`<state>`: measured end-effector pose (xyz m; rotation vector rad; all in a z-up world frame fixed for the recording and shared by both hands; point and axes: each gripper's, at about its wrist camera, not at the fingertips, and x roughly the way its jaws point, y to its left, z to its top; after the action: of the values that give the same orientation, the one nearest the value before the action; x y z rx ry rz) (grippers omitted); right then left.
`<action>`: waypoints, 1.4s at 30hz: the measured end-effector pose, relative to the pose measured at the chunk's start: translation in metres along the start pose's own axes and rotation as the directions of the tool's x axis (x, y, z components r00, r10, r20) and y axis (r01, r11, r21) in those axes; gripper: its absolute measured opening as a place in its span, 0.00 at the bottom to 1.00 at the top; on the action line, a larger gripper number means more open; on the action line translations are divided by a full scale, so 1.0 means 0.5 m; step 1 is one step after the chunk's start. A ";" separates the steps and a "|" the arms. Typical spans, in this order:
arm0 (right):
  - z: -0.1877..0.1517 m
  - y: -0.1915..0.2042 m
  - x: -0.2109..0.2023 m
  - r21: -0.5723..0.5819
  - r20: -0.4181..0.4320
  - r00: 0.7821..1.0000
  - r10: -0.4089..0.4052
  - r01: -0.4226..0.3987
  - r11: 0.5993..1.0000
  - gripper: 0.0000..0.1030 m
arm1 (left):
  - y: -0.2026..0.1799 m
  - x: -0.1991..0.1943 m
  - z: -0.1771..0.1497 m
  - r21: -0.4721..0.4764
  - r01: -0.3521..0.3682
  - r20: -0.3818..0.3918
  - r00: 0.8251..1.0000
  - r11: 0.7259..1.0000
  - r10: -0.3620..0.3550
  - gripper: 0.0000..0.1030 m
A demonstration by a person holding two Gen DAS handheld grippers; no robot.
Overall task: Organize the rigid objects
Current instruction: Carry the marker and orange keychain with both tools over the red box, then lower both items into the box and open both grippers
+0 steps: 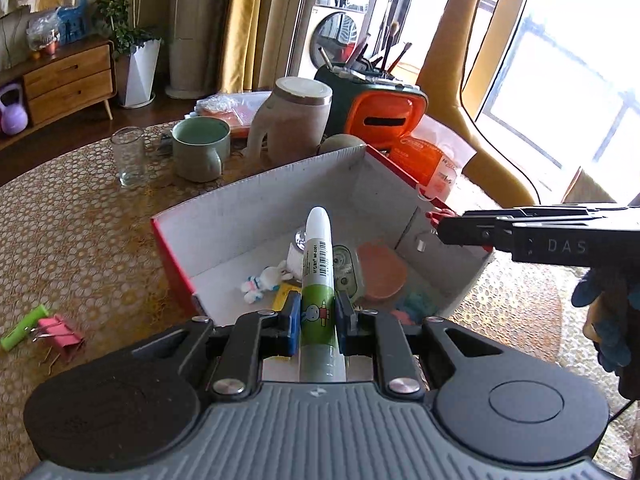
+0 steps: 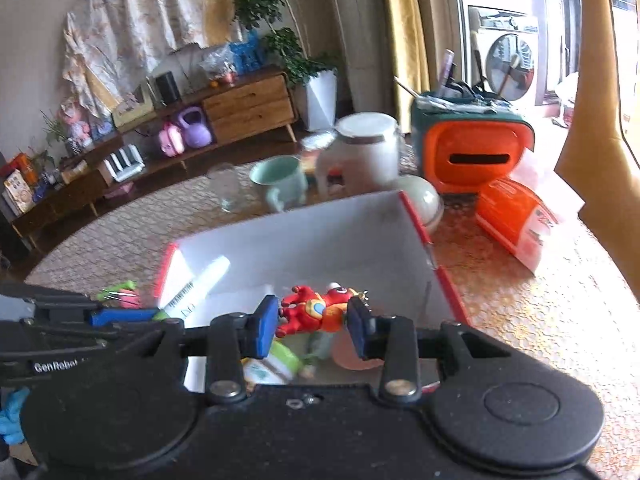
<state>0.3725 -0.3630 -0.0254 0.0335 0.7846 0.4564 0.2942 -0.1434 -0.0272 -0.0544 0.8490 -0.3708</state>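
A white-and-green plastic glue tube with a cartoon figure and barcode (image 1: pixel 318 280) is clamped between the blue pads of the left gripper (image 1: pixel 317 322), low in the centre of the left wrist view. It is gripped around its green lower part, so its white tip points up the frame over the open red-edged white cardboard box (image 1: pixel 256 204), presumably so that it can be dropped inside. In the right wrist view, a red and orange plastic toy figure (image 2: pixel 316 312) is pinched between the pads of the right gripper (image 2: pixel 313 326), at the centre of the frame, directly above the box interior; it appears to be held there for release among the other sorted items. On the box floor, below the tube, a small white bunny charm (image 1: pixel 264 280) and a round pink plastic disc (image 1: pixel 380 272) are seen. At the lower left of the left view, a pink metal binder clip (image 1: pixel 60 332) and a lime-green cylinder (image 1: pixel 24 328) lie outside the box on the patterned tablecloth (image 1: pixel 80 240), apparently not yet collected.
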 end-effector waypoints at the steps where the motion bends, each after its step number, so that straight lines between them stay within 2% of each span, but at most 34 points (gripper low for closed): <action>1: -0.003 -0.006 0.006 -0.001 -0.007 1.000 -0.009 0.009 1.000 0.35 | -0.002 0.012 0.004 -0.002 -0.007 -0.006 1.000 1.000 0.007 0.17; 11: -0.028 -0.032 0.066 -0.048 -0.086 0.994 -0.068 0.064 0.997 0.35 | 0.005 0.125 0.027 0.009 -0.113 -0.082 0.990 0.994 0.113 0.17; 19: -0.051 -0.017 0.091 -0.163 -0.185 0.974 -0.131 0.101 0.981 0.36 | -0.003 0.178 0.029 0.057 -0.169 -0.143 0.974 0.984 0.176 0.17; 25: -0.053 -0.003 0.106 -0.191 -0.191 0.971 -0.145 0.108 0.976 0.39 | -0.002 0.214 0.027 0.075 -0.200 -0.199 0.957 0.977 0.211 0.17; 30: -0.052 -0.004 0.097 -0.171 -0.180 0.975 -0.132 0.101 0.980 0.46 | 0.001 0.223 0.018 0.069 -0.188 -0.235 0.951 0.980 0.199 0.17; 34: -0.048 -0.005 0.078 -0.142 -0.157 0.981 -0.114 0.092 0.986 0.52 | 0.003 0.215 0.017 0.052 -0.178 -0.230 0.955 0.983 0.186 0.17; 42: -0.045 0.013 0.026 -0.095 -0.092 0.992 -0.084 0.075 0.993 0.54 | -0.007 0.168 0.013 0.057 -0.151 -0.186 0.969 0.987 0.159 0.17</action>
<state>0.3624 -0.3548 -0.0488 -0.1056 0.8558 0.4201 0.3485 -0.1761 -0.0828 0.0882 1.0272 -0.2486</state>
